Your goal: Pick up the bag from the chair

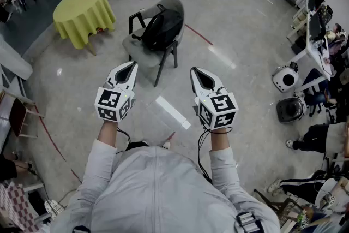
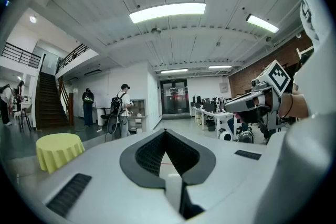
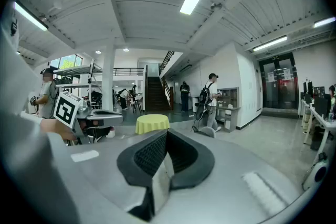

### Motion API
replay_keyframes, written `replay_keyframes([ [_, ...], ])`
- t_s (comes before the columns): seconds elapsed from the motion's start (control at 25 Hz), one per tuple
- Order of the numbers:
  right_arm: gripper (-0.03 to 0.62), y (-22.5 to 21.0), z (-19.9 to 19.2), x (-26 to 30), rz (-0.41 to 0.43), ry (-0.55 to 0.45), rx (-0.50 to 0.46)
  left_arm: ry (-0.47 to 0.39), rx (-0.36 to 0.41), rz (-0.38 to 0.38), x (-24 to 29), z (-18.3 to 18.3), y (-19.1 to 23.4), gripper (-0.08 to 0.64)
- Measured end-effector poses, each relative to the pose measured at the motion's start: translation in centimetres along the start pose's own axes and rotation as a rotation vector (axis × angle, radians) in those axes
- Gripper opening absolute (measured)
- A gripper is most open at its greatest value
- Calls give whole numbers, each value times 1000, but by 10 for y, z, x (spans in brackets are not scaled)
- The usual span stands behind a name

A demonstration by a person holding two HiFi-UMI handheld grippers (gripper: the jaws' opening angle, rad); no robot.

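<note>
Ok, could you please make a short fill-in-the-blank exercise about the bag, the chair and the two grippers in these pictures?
1. On the grey chair sits a bag whose colour is ____.
2. The colour draped over the round table near the chair is ____.
3. The left gripper and the right gripper have their jaws together, and between them they hold ____.

Missing words: black, yellow, nothing.
</note>
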State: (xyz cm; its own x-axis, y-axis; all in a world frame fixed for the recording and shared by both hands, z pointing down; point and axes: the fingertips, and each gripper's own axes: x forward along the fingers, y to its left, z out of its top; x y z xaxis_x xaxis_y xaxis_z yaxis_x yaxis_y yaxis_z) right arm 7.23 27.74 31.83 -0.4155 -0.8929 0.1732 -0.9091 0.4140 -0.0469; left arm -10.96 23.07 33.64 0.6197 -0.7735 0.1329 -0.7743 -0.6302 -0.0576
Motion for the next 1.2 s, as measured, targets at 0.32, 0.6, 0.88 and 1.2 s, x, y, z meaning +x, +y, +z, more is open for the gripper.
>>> replay_keyframes([
  [0.32,9,-19,2,8,-6,-15,8,-3,56,-25,18,8,-2,5],
  [0.6,9,-41,-4,36,-14,-5,-2,9,57,-43,47,-3,7,5],
  [0.88,9,-77,-4,102,-16,15,-19,22,37,-40,110,-17,51,6],
  [1.2,11,-140,10,219,-28,36,11,44,36,-55,220,-20,131,5],
])
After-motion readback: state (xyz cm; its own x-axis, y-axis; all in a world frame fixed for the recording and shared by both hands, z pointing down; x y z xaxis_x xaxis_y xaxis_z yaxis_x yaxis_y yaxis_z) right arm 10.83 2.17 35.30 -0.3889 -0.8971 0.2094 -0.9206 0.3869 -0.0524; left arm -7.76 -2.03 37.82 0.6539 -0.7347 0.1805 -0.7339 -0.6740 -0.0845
